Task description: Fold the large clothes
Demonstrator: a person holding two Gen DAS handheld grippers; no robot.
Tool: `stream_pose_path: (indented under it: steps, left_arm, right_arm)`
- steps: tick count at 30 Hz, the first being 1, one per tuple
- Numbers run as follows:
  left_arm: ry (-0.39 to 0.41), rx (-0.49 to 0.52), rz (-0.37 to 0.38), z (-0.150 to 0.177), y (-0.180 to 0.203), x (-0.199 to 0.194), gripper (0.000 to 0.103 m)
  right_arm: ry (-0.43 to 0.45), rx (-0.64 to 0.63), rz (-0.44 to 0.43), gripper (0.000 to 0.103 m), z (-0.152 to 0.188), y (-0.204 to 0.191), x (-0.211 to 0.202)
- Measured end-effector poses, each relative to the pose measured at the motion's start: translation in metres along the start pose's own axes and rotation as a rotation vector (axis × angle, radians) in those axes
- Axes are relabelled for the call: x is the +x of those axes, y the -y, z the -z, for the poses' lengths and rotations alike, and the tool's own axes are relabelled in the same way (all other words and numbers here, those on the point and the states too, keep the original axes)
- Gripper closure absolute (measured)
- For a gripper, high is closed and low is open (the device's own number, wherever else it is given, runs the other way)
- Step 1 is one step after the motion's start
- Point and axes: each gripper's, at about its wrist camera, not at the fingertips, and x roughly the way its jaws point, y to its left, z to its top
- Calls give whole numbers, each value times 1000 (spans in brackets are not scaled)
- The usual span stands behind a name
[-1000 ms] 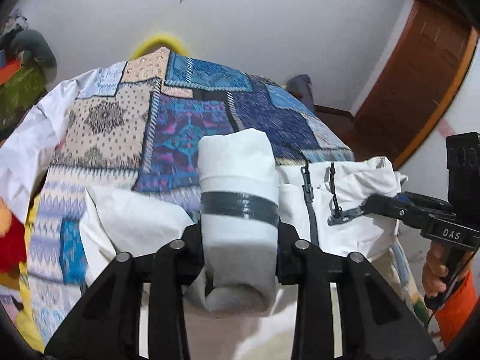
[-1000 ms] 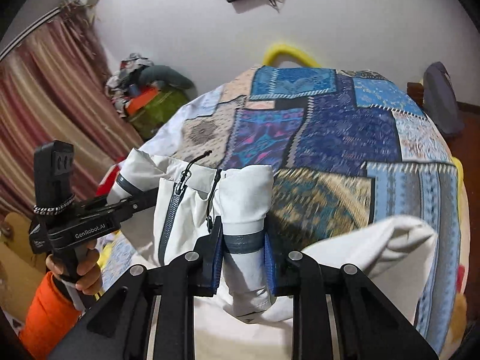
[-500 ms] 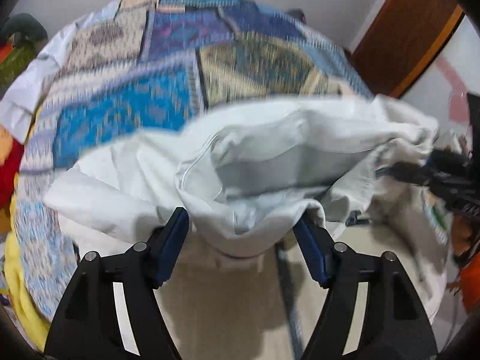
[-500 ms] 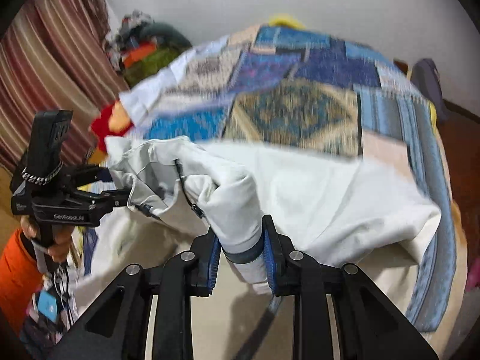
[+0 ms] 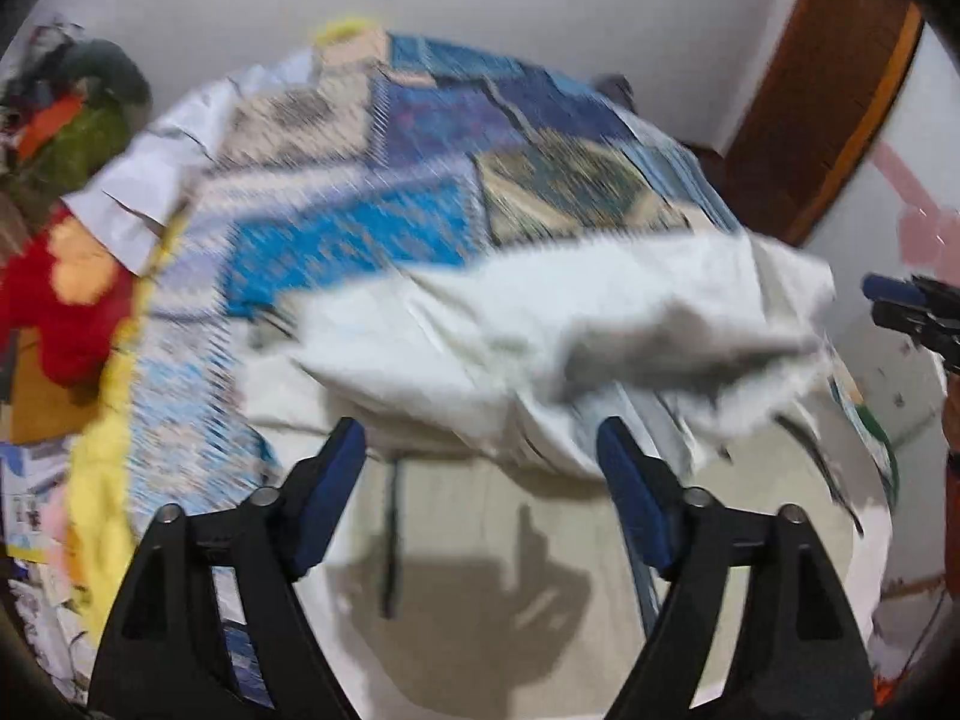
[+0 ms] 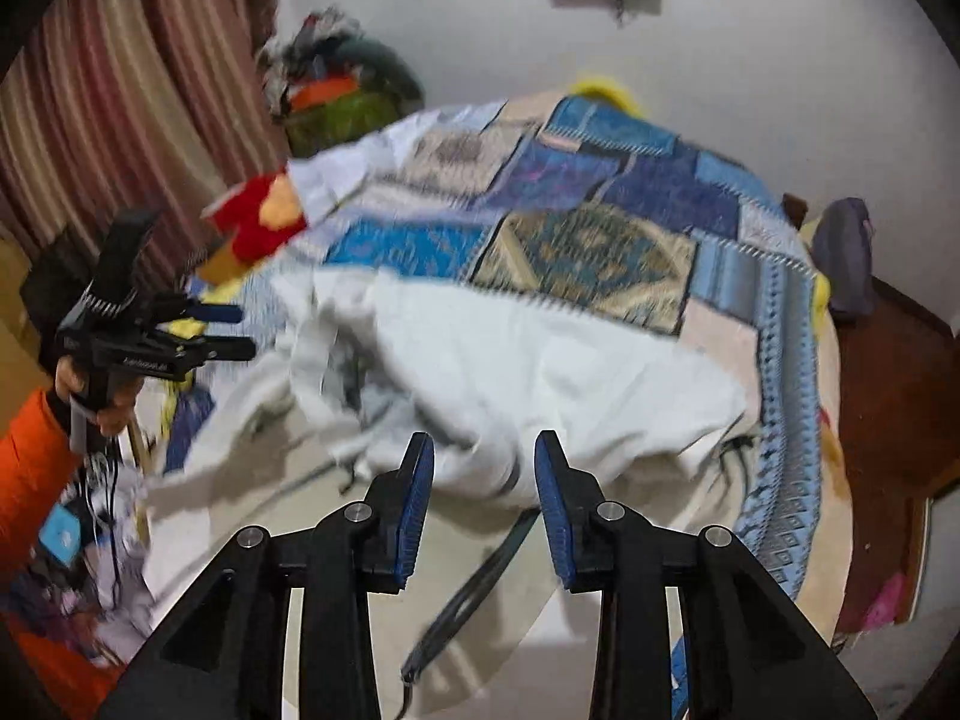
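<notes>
Jacket (image 5: 540, 324) released, now dropped onto patchwork bedspread (image 6: 600, 240); striped curtain (image 6: 120, 120) left.

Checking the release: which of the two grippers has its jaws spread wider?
The left gripper: its blue pads stand far apart, clear of the white garment. The right gripper shows only a narrow gap.
</notes>
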Motion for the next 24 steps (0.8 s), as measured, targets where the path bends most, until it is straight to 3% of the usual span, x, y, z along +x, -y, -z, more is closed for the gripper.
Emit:
stream_pose_path:
  steps: [5, 9, 12, 16, 18, 22, 24]
  left_arm:
    - [-1, -80, -76, -40, -16, 25, 19]
    - [-82, -101, -101, -47, -14, 72, 19]
    - [-136, -23, -99, -27, 1, 96, 19]
    - [-146, 45, -173, 16, 2, 101, 17]
    - [-198, 46, -202, 34, -7, 106, 16]
    - [-286, 8, -181, 64, -32, 108, 17]
    - [-283, -8, -197, 71, -43, 99, 17]
  right_arm:
    - [-12, 75, 22, 71, -30, 10, 36]
    - [-155, 225, -20, 71, -30, 22, 99]
    - [-262, 246, -90, 71, -8, 18, 129]
    - [-338, 110, -57, 71, 23, 2, 138]
    - [-339, 68, -46, 71, 32, -1, 137]
    - [-327, 71, -47, 71, 35, 4, 119]
    - [-314, 86, -54, 71, 31, 10, 109]
